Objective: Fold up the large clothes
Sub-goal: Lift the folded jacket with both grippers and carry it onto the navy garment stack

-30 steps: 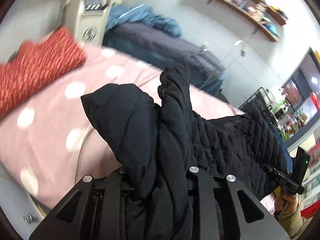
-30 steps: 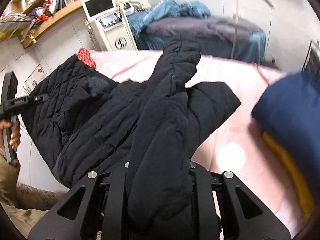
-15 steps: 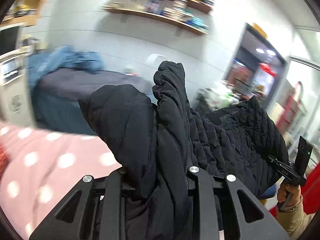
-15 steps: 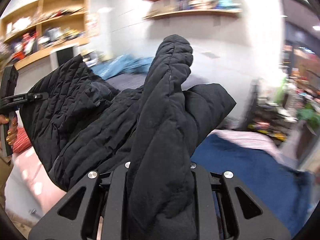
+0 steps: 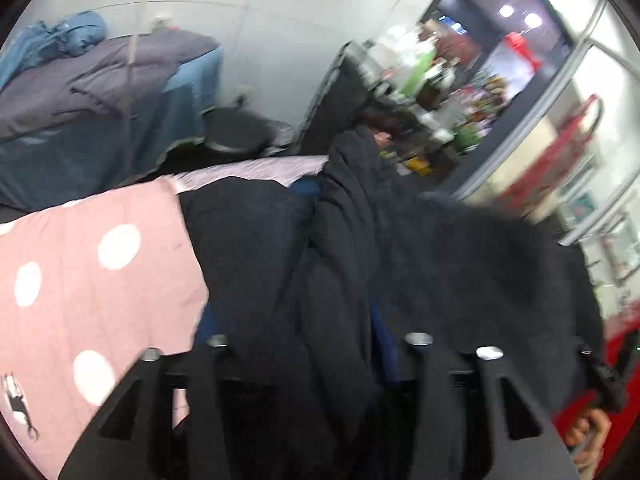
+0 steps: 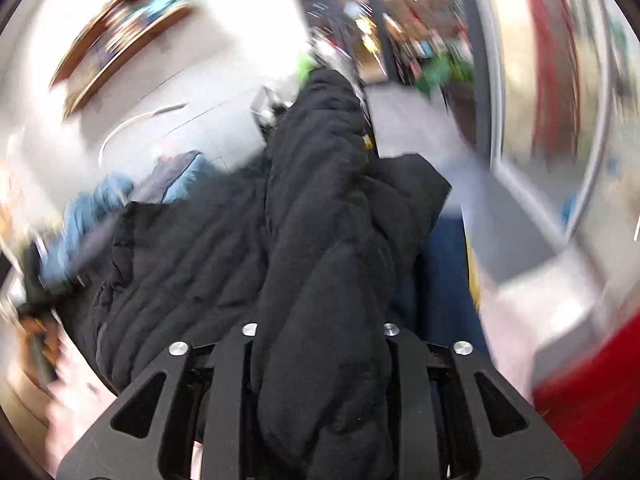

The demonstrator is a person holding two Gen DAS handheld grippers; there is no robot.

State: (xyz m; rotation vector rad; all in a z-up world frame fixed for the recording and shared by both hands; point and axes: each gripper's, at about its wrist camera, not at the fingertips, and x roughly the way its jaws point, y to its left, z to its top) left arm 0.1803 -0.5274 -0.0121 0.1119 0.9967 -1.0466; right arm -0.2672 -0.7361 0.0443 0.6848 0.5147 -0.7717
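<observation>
A black quilted jacket [image 5: 460,260] hangs bunched between both grippers, over the end of a pink bed with white dots [image 5: 100,280]. My left gripper [image 5: 318,340] has a fold of the jacket between its fingers. Its jaws are opening, and a strip of a navy garment [image 5: 386,344] shows between the fold and the right finger. In the right wrist view the jacket [image 6: 320,200] fills the gap of my right gripper [image 6: 320,328]. That gripper's jaws are also opening while the fabric still touches both fingers. A hand [image 5: 592,432] on the other gripper shows at the lower right of the left wrist view.
A second bed with a grey cover and blue bedding [image 5: 80,80] stands behind, with a black stool [image 5: 236,132] beside it. Glass doors and cluttered shelves [image 5: 460,92] lie to the right. Navy fabric [image 6: 440,272] lies under the jacket. The right wrist view is heavily blurred.
Both views have swung fast across the room, from the red-pillow end of the pink bed to its far end. The jacket came along, and both grippers' fingers stand wider apart, the left far more.
</observation>
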